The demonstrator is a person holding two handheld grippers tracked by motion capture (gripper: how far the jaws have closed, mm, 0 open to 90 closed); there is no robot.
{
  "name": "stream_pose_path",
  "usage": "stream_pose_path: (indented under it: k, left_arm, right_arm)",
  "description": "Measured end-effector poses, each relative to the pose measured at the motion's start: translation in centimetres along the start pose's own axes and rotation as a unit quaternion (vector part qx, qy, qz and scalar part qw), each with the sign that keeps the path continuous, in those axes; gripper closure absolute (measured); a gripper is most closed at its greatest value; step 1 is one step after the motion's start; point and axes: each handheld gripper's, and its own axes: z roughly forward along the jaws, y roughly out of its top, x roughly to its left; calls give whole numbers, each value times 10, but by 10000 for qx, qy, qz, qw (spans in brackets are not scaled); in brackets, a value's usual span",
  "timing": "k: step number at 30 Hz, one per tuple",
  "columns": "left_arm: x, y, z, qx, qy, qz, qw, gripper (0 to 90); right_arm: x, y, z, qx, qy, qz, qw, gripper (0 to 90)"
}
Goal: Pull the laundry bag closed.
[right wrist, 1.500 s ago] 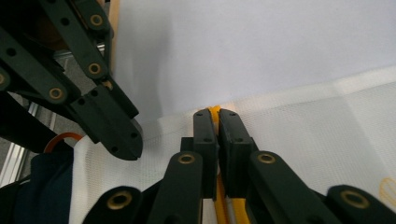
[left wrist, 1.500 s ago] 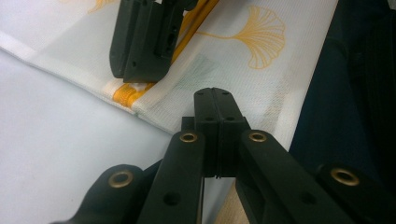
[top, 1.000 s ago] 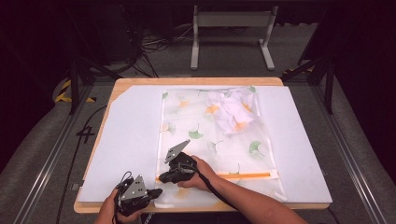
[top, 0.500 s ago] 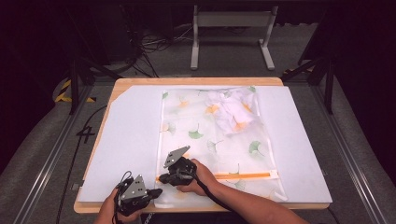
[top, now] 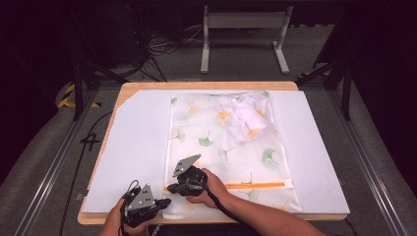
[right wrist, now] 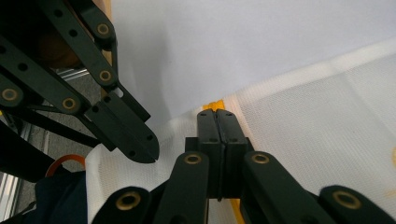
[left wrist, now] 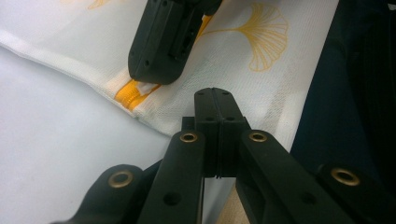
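Mesh bag [top: 231, 147]: white laundry bag with a leaf print, flat on a white sheet [top: 137, 147] on the table, holding a bundled white cloth [top: 246, 115] at its far end.
Zipper [top: 255, 185]: orange, running across the near end.
Right gripper [top: 169, 188]: jaws together at the zipper's left end, probably pinching the pull to draw it along.
Left gripper [top: 166, 201]: jaws together on the bag's near corner, likely anchoring it.
Hard to tell: the pull itself is hidden under the jaws.
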Motion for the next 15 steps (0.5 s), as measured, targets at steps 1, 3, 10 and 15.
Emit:
stream_pose_path:
  k: [1,3,10,15]
  left_arm:
    - [0,0,0,2,6,8,10000,900]
    - [0,0,0,4,9,5,10000,900]
    - [1,7,-3,16,385,172,9991,900]
    - [7,9,0,161,565,245,9980,900]
  right_arm:
    - [-1,0,0,-40,28,30,10000,900]
    - [-1,0,-1,-83,22,9,10000,900]
    - [-3,2,-4,-106,80,-43,9999,900]
    - [-3,4,-5,-43,105,-146,9998,900]
